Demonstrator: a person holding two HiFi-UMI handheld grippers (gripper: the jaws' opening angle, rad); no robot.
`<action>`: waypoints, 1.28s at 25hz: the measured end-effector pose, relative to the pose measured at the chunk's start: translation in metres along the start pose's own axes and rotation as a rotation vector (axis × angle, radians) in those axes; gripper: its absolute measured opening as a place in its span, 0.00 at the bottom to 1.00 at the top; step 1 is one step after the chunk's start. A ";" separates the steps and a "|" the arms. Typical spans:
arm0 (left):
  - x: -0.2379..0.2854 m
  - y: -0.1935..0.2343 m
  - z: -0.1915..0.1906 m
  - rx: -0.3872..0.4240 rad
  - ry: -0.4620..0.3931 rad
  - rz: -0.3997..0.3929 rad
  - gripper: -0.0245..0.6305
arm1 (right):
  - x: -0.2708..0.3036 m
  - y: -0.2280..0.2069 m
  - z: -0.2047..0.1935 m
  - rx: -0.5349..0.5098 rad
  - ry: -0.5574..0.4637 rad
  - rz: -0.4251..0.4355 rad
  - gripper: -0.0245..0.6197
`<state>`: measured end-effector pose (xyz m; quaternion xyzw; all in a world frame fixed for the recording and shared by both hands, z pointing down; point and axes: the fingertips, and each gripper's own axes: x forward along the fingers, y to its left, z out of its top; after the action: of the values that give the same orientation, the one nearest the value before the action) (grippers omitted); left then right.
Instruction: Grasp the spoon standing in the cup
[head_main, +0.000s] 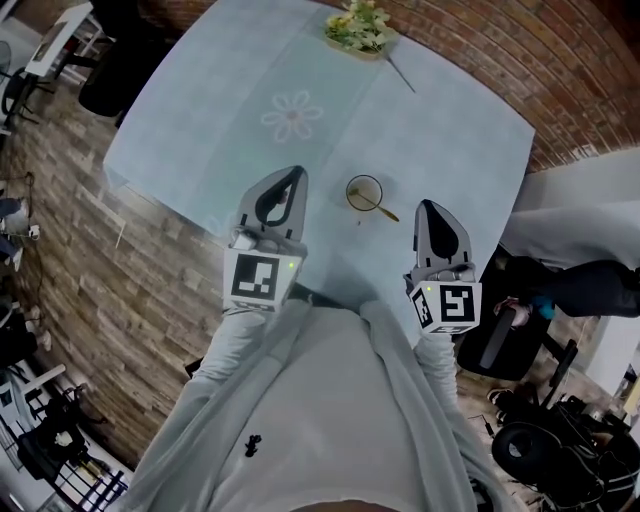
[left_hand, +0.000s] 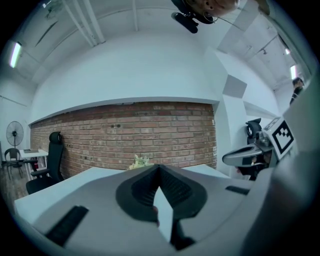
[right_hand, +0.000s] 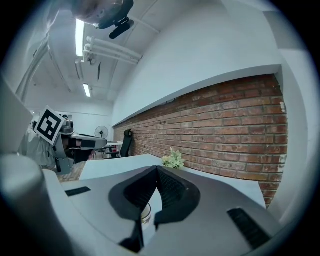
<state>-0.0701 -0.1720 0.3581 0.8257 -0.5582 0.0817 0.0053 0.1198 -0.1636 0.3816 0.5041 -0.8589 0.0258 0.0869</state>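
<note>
A glass cup (head_main: 364, 192) stands on the pale blue tablecloth (head_main: 430, 130), near the table's front edge. A gold-coloured spoon (head_main: 382, 209) stands in it, its handle leaning toward the lower right. My left gripper (head_main: 298, 172) hovers to the cup's left, jaws together, nothing held. My right gripper (head_main: 426, 204) hangs to the cup's right, close to the spoon's handle end, also shut and empty. In the right gripper view the cup (right_hand: 145, 214) shows low through the gap behind the closed jaw tips (right_hand: 157, 168). The left gripper view shows closed jaws (left_hand: 159, 167) and no cup.
A bunch of pale flowers (head_main: 358, 28) lies at the table's far edge, with a thin stick (head_main: 400, 72) beside it. A brick wall (right_hand: 225, 130) runs behind the table. Black office chairs (head_main: 545, 440) stand at the lower right, another chair (left_hand: 50, 160) at the far left.
</note>
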 end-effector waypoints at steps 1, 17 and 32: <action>0.002 0.000 0.000 0.005 -0.002 -0.010 0.06 | 0.000 -0.001 -0.001 0.005 0.001 -0.008 0.06; 0.023 -0.009 0.003 0.018 -0.020 -0.140 0.06 | -0.009 -0.004 -0.004 0.033 0.014 -0.110 0.06; 0.030 -0.015 -0.003 -0.018 0.007 -0.162 0.06 | -0.002 0.001 -0.020 0.097 0.039 -0.096 0.06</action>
<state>-0.0454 -0.1935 0.3666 0.8678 -0.4902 0.0788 0.0211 0.1222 -0.1588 0.4015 0.5478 -0.8295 0.0728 0.0802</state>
